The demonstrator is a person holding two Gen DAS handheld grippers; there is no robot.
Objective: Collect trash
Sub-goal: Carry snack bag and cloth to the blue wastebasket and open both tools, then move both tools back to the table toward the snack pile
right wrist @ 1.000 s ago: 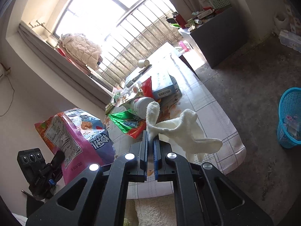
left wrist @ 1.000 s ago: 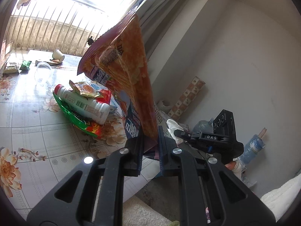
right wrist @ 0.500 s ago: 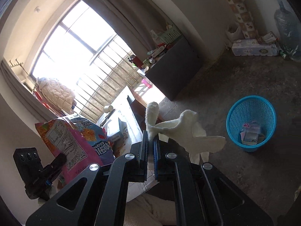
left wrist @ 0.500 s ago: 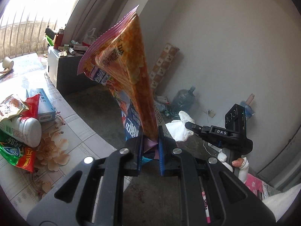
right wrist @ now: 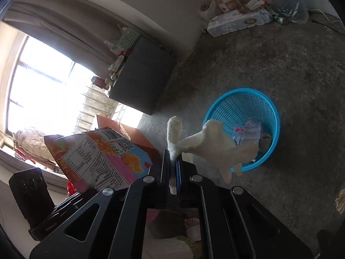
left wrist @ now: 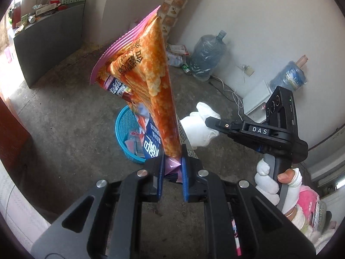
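My left gripper (left wrist: 171,168) pinches the bottom corner of a snack bag (left wrist: 148,82), which stands up above the blue basket (left wrist: 127,133) on the floor. It looks light, crinkly and slick, so I judge a grip on the crimped seam safest. My right gripper (right wrist: 172,172) is clamped on a soft white glove (right wrist: 207,144), limp and near weightless, hanging just this side of the basket's rim (right wrist: 243,91). Bare concrete lies all round the basket; a dark cabinet (right wrist: 140,82) stands well beyond it.
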